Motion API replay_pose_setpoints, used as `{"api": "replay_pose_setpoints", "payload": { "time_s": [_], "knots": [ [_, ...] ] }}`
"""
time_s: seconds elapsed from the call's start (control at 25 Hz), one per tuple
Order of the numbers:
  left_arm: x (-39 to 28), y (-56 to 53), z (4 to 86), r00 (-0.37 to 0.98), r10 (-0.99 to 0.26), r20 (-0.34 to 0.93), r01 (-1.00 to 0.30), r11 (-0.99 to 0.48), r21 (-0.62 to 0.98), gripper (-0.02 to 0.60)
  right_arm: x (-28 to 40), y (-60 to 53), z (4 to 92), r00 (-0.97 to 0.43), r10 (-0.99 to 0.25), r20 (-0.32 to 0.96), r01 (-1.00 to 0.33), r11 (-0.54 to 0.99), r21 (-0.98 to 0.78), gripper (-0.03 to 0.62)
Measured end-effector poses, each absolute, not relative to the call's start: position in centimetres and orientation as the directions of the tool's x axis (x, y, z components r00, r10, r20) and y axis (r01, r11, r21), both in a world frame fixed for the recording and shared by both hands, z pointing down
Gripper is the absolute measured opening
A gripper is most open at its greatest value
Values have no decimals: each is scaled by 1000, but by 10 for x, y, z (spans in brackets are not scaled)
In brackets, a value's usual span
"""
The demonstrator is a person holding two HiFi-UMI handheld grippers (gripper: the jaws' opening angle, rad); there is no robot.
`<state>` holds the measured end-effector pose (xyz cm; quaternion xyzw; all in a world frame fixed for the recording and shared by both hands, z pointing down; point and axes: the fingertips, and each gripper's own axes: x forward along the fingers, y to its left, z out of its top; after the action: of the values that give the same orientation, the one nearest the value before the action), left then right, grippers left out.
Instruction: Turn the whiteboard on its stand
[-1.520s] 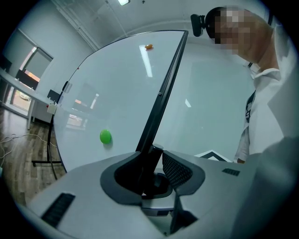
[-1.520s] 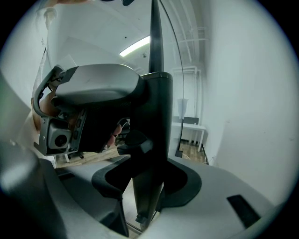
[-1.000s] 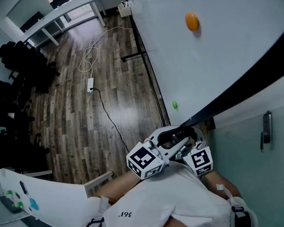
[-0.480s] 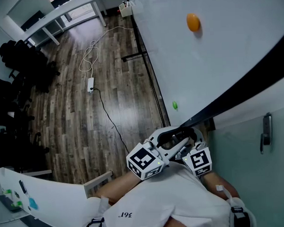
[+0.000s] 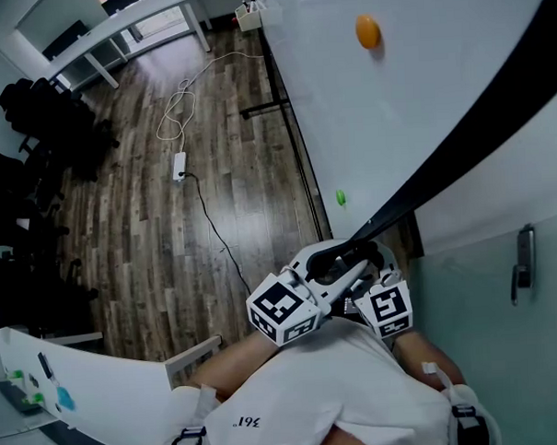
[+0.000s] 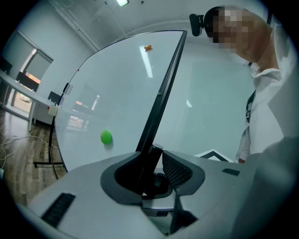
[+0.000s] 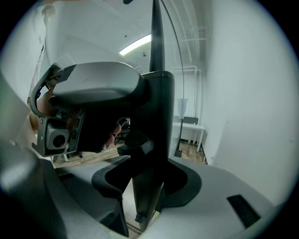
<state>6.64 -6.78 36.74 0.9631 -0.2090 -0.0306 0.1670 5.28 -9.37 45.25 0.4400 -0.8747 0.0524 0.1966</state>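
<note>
I'm in an office: long white desks point(image 5: 113, 30) at eleven o'clock, black chairs point(image 5: 34, 117) at ten, a power strip point(image 5: 177, 164) on the wood-look floor point(image 5: 122, 233), and a whiteboard point(image 5: 437, 62) at one.

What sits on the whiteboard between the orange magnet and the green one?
Nothing: in the head view the whiteboard is bare between orange magnet and green magnet.

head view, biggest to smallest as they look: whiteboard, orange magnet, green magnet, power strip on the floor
1. whiteboard
2. orange magnet and power strip: too close to rank, and they sit at different distances
3. green magnet
</note>
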Motion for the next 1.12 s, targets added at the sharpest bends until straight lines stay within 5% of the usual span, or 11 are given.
{"api": "replay_pose_setpoints", "payload": {
  "time_s": [1.12],
  "knots": [
    [36, -149, 383, 856, -516, 27, -495, -804, 331, 137, 41, -180, 464, -522, -764, 379, -797, 595, 101, 192]
  ]
}}
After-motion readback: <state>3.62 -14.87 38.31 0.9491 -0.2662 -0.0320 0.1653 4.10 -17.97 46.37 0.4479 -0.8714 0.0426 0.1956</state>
